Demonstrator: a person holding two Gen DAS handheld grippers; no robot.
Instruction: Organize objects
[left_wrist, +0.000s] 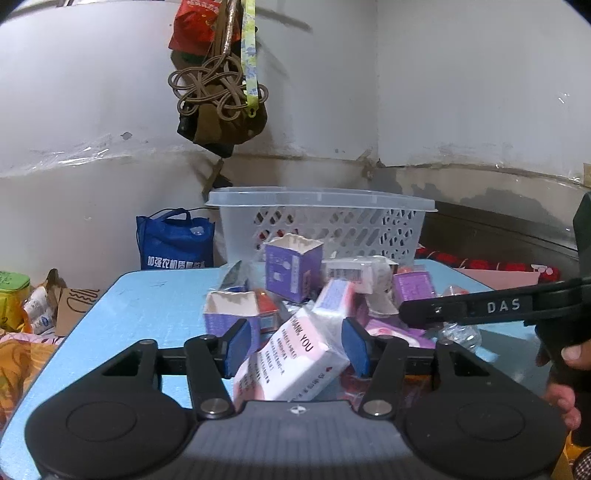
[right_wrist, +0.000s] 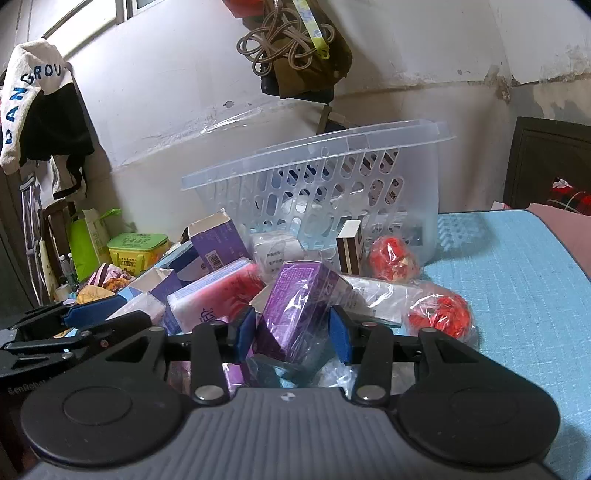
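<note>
Most boxes still lie heaped before the basket (right_wrist: 406, 177); left gripper (left_wrist: 293, 347) straddles a tissue pack (left_wrist: 295, 358), right gripper (right_wrist: 291, 332) a purple box (right_wrist: 295, 302), neither visibly clenched.

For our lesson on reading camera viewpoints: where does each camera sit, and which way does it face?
Left wrist: on the left gripper, facing a white THANK YOU pack between its blue pads; the person's right hand shows.
Right wrist: on the right gripper, facing a purple wrapped box between its pads.
Shared: white slotted basket, blue table.
</note>
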